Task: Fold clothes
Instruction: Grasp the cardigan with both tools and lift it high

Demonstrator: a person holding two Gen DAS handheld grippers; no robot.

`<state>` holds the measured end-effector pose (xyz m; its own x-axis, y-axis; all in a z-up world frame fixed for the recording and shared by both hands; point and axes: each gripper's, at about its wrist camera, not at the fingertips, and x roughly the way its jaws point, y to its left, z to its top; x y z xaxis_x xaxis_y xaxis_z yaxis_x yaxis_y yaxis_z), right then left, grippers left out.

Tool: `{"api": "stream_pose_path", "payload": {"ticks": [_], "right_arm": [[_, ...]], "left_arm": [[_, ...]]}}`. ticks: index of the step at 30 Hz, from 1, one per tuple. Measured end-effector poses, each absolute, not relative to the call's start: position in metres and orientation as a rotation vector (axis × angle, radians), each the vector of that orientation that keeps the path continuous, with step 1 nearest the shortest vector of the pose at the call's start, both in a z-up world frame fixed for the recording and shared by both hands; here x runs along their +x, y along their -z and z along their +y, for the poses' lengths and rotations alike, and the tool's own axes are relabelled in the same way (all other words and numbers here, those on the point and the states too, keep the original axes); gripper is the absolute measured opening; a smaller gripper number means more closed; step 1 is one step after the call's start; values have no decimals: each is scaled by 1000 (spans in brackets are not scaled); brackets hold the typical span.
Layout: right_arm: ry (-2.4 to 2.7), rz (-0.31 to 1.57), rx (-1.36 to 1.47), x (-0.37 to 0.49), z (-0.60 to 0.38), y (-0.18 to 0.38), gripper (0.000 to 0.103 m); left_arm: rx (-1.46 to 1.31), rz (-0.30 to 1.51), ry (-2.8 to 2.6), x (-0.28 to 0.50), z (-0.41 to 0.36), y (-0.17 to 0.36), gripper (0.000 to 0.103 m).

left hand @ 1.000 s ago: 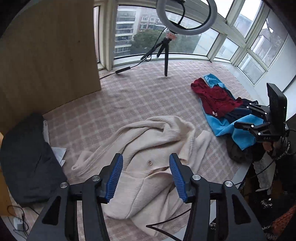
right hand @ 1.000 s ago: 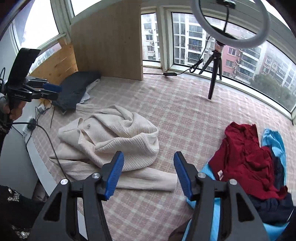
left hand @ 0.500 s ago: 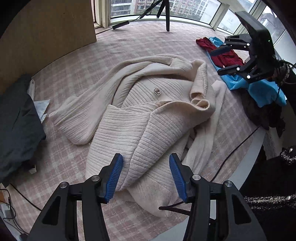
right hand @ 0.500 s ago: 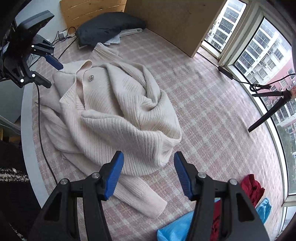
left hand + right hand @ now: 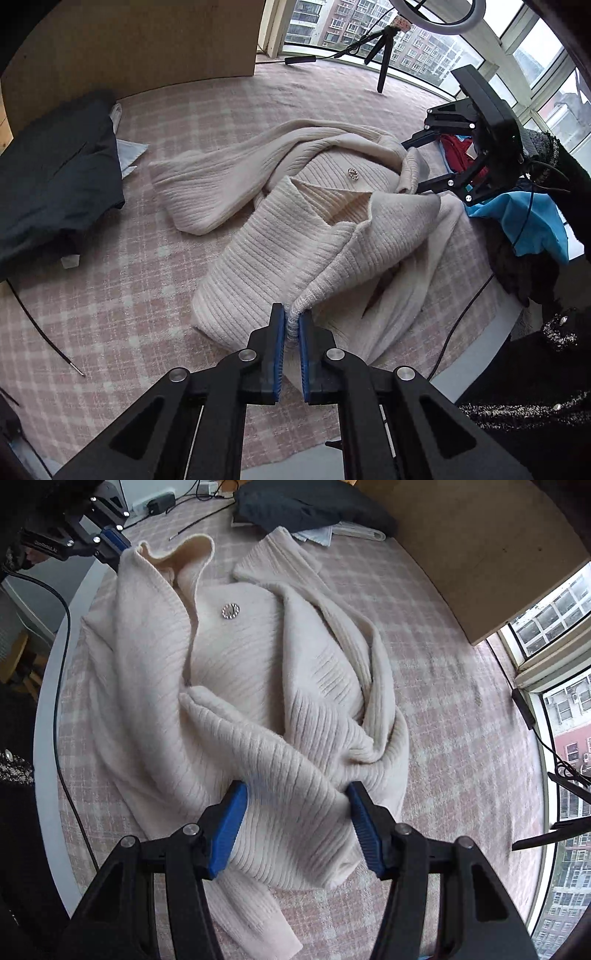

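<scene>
Your left gripper (image 5: 291, 326) is pinched tight on an edge of the cardigan (image 5: 303, 236), a narrow band of knit caught between its blue pads (image 5: 277, 354) and lifted off the surface. Your right gripper (image 5: 297, 814) stands wide, its pads pressed against either side of a thick fold of the same garment; it has not closed on it.

The cardigan is cream, ribbed knit, lying crumpled on the pink checked cloth (image 5: 110, 295) that covers the bench. In the right wrist view one round sparkly button (image 5: 230, 611) shows on the front panel, and the collar (image 5: 184, 550) stands up at the far corner, just by your left gripper. One sleeve (image 5: 207, 184) runs out to the left in the left wrist view; another (image 5: 255, 919) trails out below the bunched body in the right wrist view. The front panels are crossed over and twisted.

A dark garment (image 5: 55, 184) lies at the far left of the cloth, well apart from the cardigan. Red clothes (image 5: 456, 155) and blue clothes (image 5: 524, 221) sit behind your right gripper.
</scene>
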<state>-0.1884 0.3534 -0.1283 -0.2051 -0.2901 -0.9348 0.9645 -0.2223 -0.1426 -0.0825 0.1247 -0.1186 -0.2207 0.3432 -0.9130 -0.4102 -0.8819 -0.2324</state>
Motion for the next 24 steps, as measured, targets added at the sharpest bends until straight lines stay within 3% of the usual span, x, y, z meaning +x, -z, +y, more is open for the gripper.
{"api": "stream_pose_path", "payload": {"ticks": [1, 2, 3, 6, 8, 14, 15, 18, 21, 24], "right_arm": [[1621, 1001, 1019, -188, 351, 130, 34], [1622, 1010, 1021, -188, 348, 131, 17], [1623, 1019, 1023, -188, 346, 132, 12], [1690, 1019, 994, -189, 342, 119, 10], [1888, 913, 895, -201, 351, 62, 9], [2356, 430, 535, -212, 394, -149, 9], [2398, 375, 462, -205, 402, -179, 9], [2495, 383, 297, -167, 412, -240, 9], [2533, 348, 344, -148, 413, -265, 9], [2572, 364, 451, -135, 416, -253, 9]], "left_arm": [[-1578, 87, -2152, -83, 126, 122, 6], [-1582, 88, -2173, -84, 126, 124, 6], [-1556, 90, -2209, -86, 125, 114, 6], [-1413, 109, -2341, -97, 119, 63, 6], [-1302, 128, -2432, -108, 114, 20, 6], [-775, 230, -2716, -133, 97, -178, 6], [-668, 239, -2761, -127, 96, -206, 1], [-385, 232, -2836, -95, 85, -276, 0], [-353, 100, -2705, -83, 70, -309, 0], [-506, 235, -2667, -93, 86, -282, 0]]}}
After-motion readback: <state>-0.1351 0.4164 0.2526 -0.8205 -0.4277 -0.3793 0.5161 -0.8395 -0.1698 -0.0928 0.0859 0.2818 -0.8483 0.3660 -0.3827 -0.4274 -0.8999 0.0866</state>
